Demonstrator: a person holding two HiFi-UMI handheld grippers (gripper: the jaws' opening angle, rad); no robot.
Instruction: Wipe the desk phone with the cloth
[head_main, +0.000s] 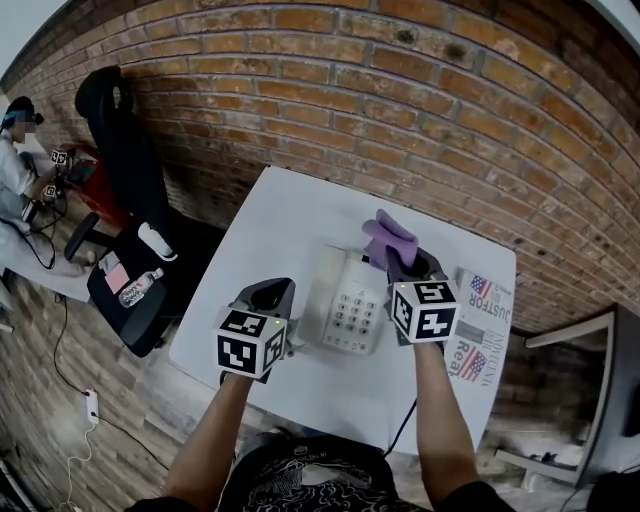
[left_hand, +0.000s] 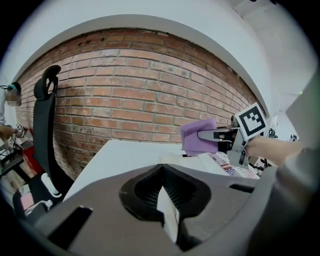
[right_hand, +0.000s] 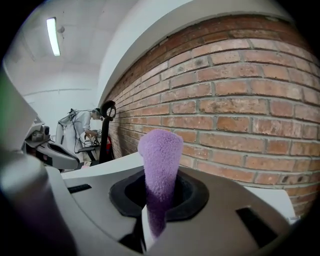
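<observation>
Head view: purple cloth (head_main: 389, 237) pinched in right claw (head_main: 404, 262) beside white phone (head_main: 345, 305).

A white rectangular table (head_main: 285, 215) stands with its far corner close to the brick wall (head_main: 400, 90). Much of its top is bare, especially the far left part. A pale desk phone (head_main: 345, 300) sits on it toward the near side, roughly in the middle, with the handset lying along its left side and the keypad facing up. Just to the right of the phone, a newspaper (head_main: 482, 312) printed with small flags lies flat along the table's right edge. A dark cord (head_main: 404, 425) hangs below the near edge.
</observation>
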